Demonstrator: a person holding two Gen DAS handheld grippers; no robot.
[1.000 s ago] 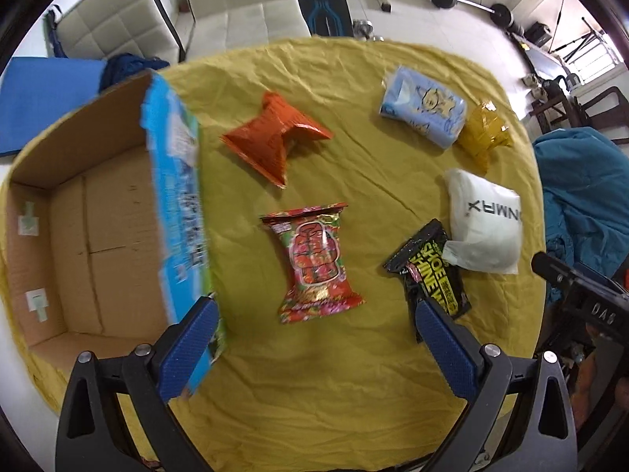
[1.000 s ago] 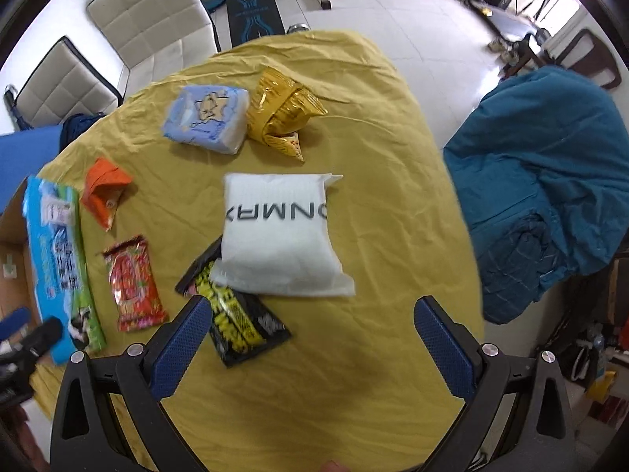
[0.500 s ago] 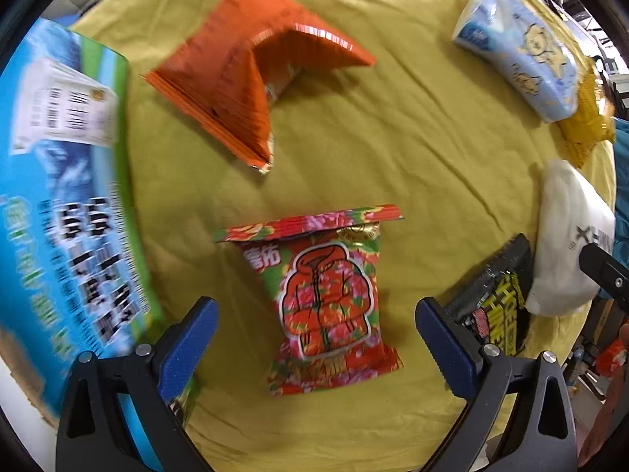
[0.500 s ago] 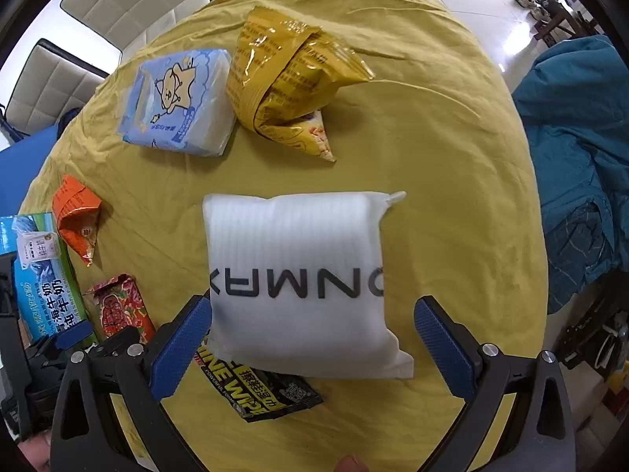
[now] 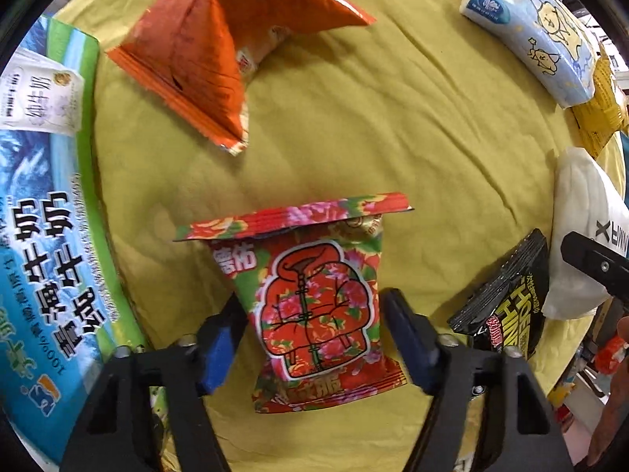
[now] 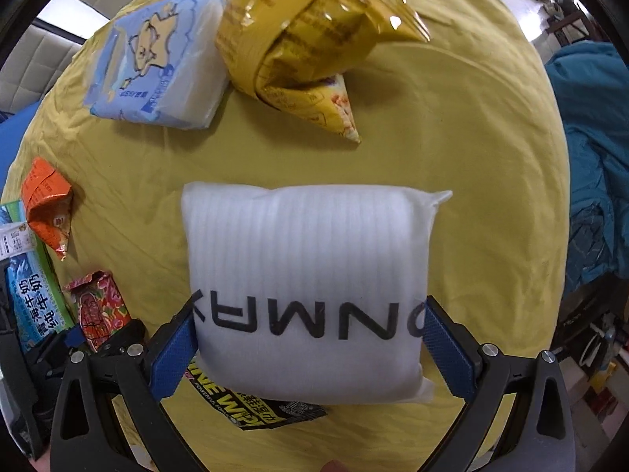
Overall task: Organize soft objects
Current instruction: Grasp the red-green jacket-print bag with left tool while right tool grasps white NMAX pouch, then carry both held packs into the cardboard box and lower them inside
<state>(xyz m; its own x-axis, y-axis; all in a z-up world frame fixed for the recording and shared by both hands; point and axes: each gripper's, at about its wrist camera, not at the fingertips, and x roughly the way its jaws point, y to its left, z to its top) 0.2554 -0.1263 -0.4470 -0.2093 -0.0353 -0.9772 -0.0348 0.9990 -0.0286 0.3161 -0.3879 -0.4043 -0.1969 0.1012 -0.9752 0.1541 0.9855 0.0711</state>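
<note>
My left gripper has closed in on both sides of a red flowered snack packet that lies on the yellow cloth; its blue pads touch the packet's edges. My right gripper straddles a white foam pouch printed with black letters, its pads at the pouch's two sides. The pouch lies partly on a black and yellow wipes packet.
An orange packet, a blue tissue pack, a yellow packet and the blue printed wall of the cardboard box lie around. The wipes packet sits to the right of the flowered packet. A teal cloth hangs beyond the table's right edge.
Both grippers have come down and forward onto their packets. The left jaws have narrowed onto the flowered packet; the right jaws have closed to the white pouch's sides.
</note>
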